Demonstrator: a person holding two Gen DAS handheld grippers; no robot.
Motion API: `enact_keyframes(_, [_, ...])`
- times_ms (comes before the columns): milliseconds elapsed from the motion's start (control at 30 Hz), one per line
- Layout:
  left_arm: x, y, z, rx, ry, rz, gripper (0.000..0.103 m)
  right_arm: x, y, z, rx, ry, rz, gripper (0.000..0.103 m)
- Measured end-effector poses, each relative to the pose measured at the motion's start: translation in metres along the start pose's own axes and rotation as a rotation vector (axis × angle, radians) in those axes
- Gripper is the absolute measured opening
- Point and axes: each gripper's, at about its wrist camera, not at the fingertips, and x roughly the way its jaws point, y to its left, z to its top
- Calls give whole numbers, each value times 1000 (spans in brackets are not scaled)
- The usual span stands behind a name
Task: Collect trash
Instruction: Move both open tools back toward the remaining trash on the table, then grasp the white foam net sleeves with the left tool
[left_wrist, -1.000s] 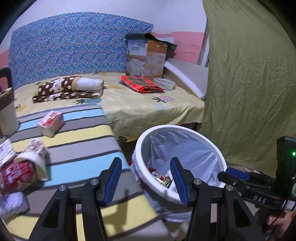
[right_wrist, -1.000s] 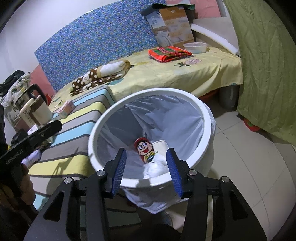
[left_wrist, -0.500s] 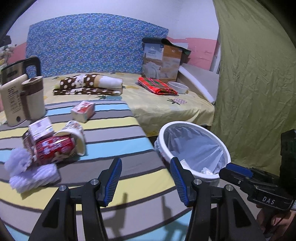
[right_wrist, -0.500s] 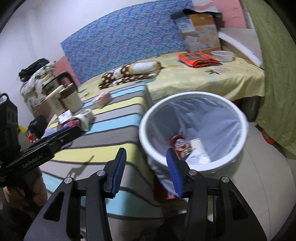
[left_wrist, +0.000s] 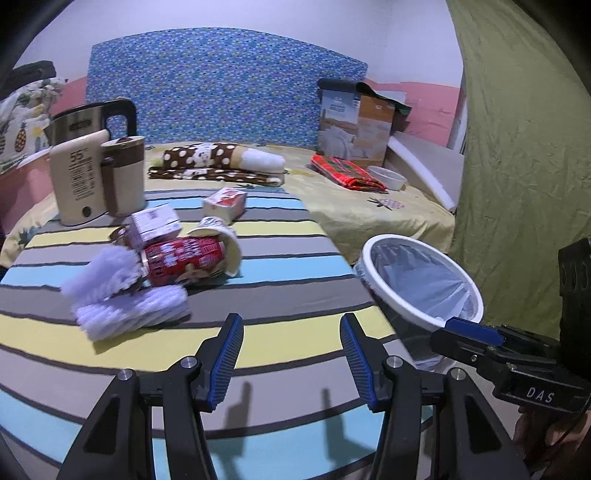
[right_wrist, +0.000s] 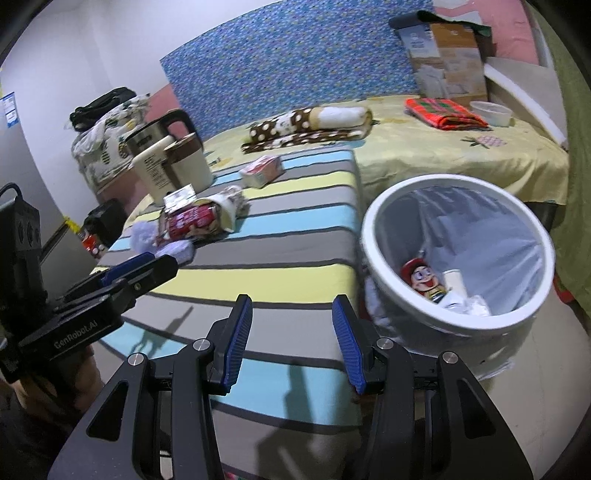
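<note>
1. Striped worktop (left_wrist: 280, 291) beside the yellow bed (left_wrist: 369, 210), carrying the trash yet to be collected; white bin (right_wrist: 458, 258) on the floor just off the worktop's right edge, lined with a pale bag and already holding a cartoon-faced bottle (right_wrist: 421, 277) and some white scraps.
2. Step in hand, by judgement: between drop-offs, turning from the bin toward the next pickup on the worktop.
3. Trash pile left of the bin, well apart from it: white foam wrap (left_wrist: 122, 291) nearest, red can (left_wrist: 181, 258) touching it behind, paper cup (left_wrist: 221, 240) on its side against the can, small carton (left_wrist: 155, 225) resting on top of the heap.
4. Lone red-and-white pack (left_wrist: 225, 201) farther back from the bin, near the kettle (left_wrist: 96, 173).
5. Left gripper (left_wrist: 291, 354) released, jaws wide apart and empty, hovering over the worktop short of the foam wrap.
6. Right gripper (right_wrist: 291, 332) likewise released and empty, over the worktop edge next to the bin.
7. Next move likely calls for reaching forward and left to the foam wrap, closing gently on its soft bulk, then carrying it over the bin's rim.
</note>
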Motion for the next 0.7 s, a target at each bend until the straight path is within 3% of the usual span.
enact_keyframes(700, [-17,77,0,-111,-35,172,55,21,33,7,-66,26,47,47])
